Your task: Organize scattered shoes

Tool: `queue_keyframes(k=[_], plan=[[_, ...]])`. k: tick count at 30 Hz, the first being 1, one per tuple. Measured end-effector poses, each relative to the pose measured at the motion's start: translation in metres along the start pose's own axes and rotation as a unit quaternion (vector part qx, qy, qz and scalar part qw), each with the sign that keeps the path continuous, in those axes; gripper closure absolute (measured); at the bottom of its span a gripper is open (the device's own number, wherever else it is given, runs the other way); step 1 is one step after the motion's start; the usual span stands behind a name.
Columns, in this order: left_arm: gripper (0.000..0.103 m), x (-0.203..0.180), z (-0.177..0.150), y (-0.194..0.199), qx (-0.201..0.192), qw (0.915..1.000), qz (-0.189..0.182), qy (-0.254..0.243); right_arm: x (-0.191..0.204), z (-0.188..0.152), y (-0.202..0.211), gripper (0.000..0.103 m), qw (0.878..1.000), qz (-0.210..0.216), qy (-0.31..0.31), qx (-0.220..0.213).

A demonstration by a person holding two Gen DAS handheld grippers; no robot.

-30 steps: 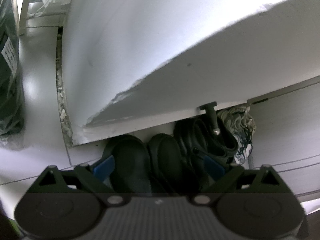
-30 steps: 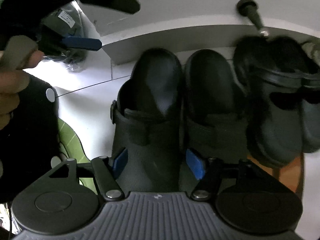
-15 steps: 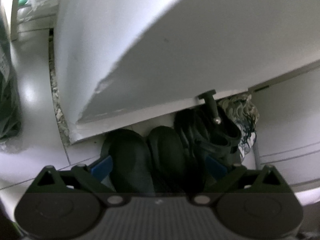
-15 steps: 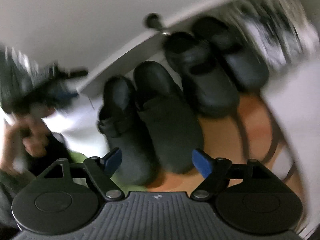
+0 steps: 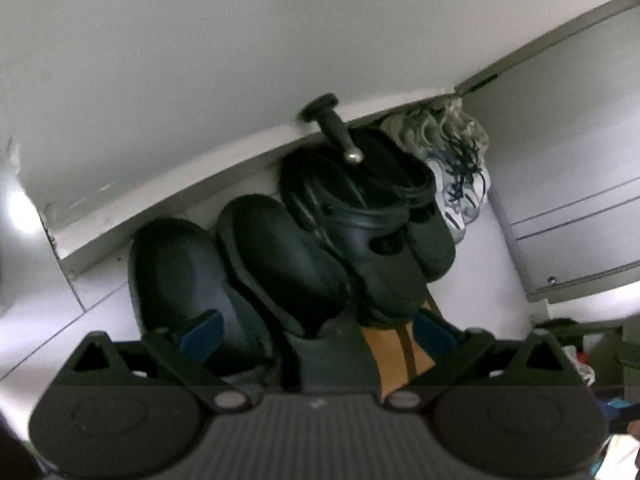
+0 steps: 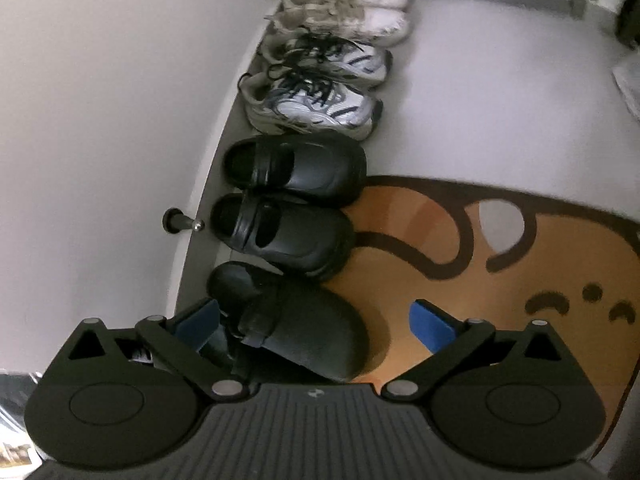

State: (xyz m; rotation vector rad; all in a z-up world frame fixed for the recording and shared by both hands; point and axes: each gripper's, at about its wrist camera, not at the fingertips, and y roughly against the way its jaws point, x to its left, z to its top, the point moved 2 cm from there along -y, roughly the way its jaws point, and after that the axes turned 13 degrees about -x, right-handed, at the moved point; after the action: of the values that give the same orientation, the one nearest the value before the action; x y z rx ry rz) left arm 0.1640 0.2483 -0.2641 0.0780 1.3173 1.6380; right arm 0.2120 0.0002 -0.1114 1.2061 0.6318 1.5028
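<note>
The shoes (image 6: 304, 184) stand in a row along the wall's foot, toes on the floor mat (image 6: 500, 280); right gripper (image 6: 316, 320) is opening, nothing pinched; left gripper (image 5: 316, 328) released, empty; lift both clear without nudging the nearest clog (image 6: 296, 332).

The shoes stand in one row along the foot of the wall, heels toward it, side by side. Nearest the right wrist camera are black clogs (image 6: 296, 332) with heel straps (only one shows whole there, its partner mostly hidden), then a second pair of black clogs (image 6: 296, 204), touching each other, toes reaching onto the orange mat. Beyond them sit two white and grey sneakers (image 6: 316, 88) with dark laces, then pale fluffy slippers (image 6: 344, 12) at the far end
</note>
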Motion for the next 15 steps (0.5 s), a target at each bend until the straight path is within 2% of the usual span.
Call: queue_keyframes(k=[3,6,9,11,15], plan=[[0.001,-0.023,0.007,0.008,0.017,0.9996,0.02,0.012,0.024,-0.006,-0.004,0.0,1.0,0.008,0.004,0.002],[0.001,-0.035,0.014,0.021,0.049,0.9969,0.034,0.051,0.034,-0.012,-0.007,0.0,1.0,0.0,0.009,0.009],[0.001,-0.049,0.015,0.04,0.056,0.9938,0.069,0.067,0.034,-0.023,-0.002,0.0,0.999,-0.042,0.026,0.013],[0.001,-0.058,0.01,0.052,0.056,0.9923,0.083,0.073,0.036,-0.028,0.011,0.0,0.996,-0.064,0.065,-0.008],[0.001,-0.065,-0.011,0.074,0.061,0.9856,0.12,0.103,0.032,-0.041,0.038,0.0,0.981,-0.107,0.147,-0.071]])
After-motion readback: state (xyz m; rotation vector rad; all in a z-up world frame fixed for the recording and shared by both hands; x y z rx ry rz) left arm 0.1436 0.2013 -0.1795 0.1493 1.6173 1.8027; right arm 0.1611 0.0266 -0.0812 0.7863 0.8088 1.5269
